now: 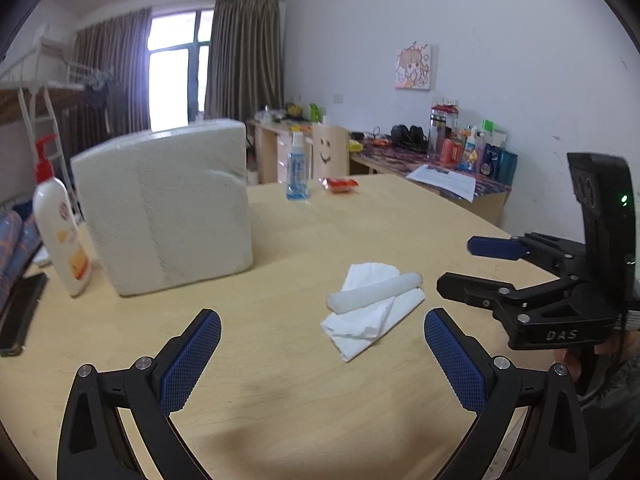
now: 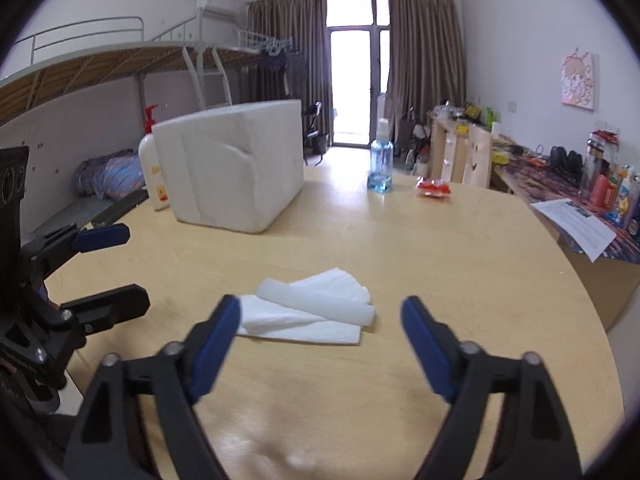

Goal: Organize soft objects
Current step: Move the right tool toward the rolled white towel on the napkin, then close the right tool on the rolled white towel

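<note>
Both grippers — left and right — are gaping wide, holding nothing; the roll and tissue are lying just ahead of the jaws.

White softness showing against a pale wooden table

A white tissue and white foam roll are lying before a white foam block; blue, cross-hatched pads are lining black grippers, while a red-capped bottle is standing nearby.
</note>
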